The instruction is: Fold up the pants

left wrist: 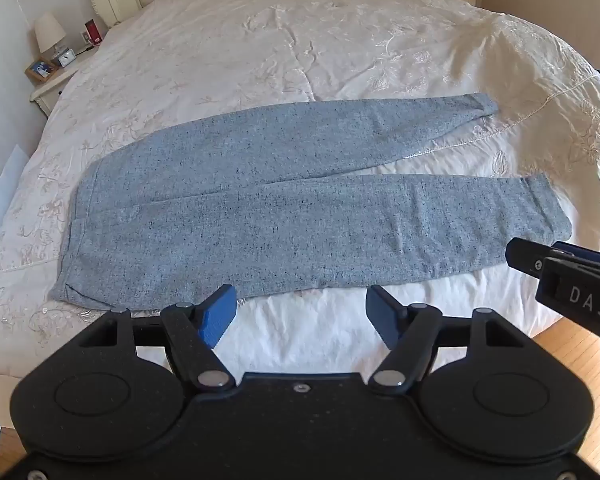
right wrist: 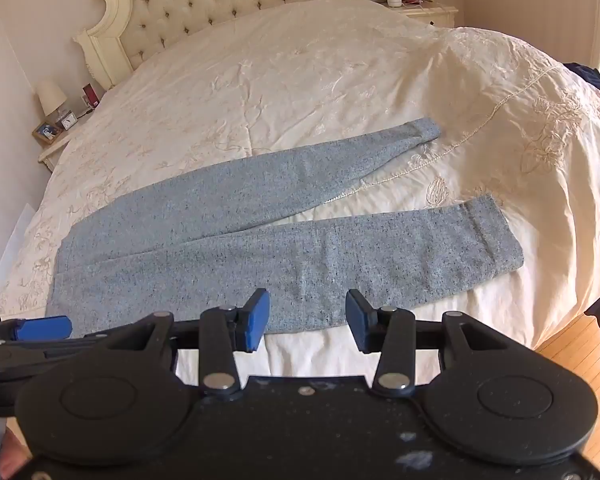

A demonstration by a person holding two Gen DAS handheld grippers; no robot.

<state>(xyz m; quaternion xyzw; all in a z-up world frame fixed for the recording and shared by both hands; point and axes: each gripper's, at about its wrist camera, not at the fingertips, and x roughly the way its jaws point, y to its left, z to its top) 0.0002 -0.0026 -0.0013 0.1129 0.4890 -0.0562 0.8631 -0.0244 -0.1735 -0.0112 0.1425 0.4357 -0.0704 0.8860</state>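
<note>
The pants (left wrist: 284, 204) lie flat on the bed (left wrist: 300, 40), legs splayed. Both grippers, left (left wrist: 300, 316) and right (right wrist: 307, 320), hover with empty fingers spread; best pinch waistband and cuff together.

Both views are taken from above the near edge of the bed (left wrist: 340, 40), angled down toward the headboard (right wrist: 220, 4) at upper left. The pants (left wrist: 280, 208) fill mid-frame in each. Each gripper is caught at the other view's edge.
</note>
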